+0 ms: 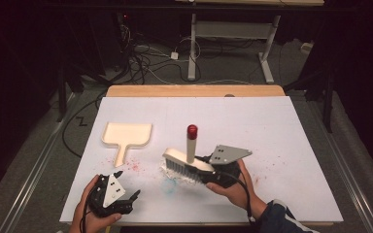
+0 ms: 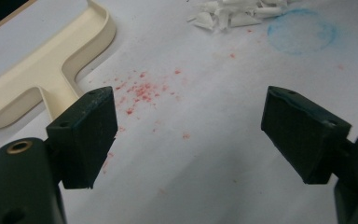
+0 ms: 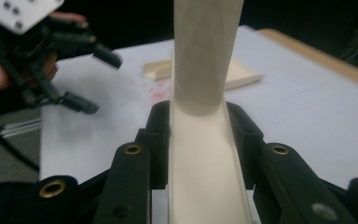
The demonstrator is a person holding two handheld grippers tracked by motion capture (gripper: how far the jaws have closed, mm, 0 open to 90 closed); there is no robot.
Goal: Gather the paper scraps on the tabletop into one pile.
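Right claw (image 3: 200, 135) pinches the brush (image 1: 188, 164) over the paper scraps (image 2: 228, 14) — ready to sweep. Left claw (image 2: 191, 130) spread, empty, dustpan (image 2: 42, 79) just ahead — likely next.

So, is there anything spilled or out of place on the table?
Yes. Small white scraps lie in a heap by the brush bristles, red specks are scattered near the dustpan, and a faint blue smear stains the white table cover.

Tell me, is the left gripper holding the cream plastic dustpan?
No: in the left gripper view the left gripper has its jaws wide apart over bare table, and the cream plastic dustpan lies untouched beside them.
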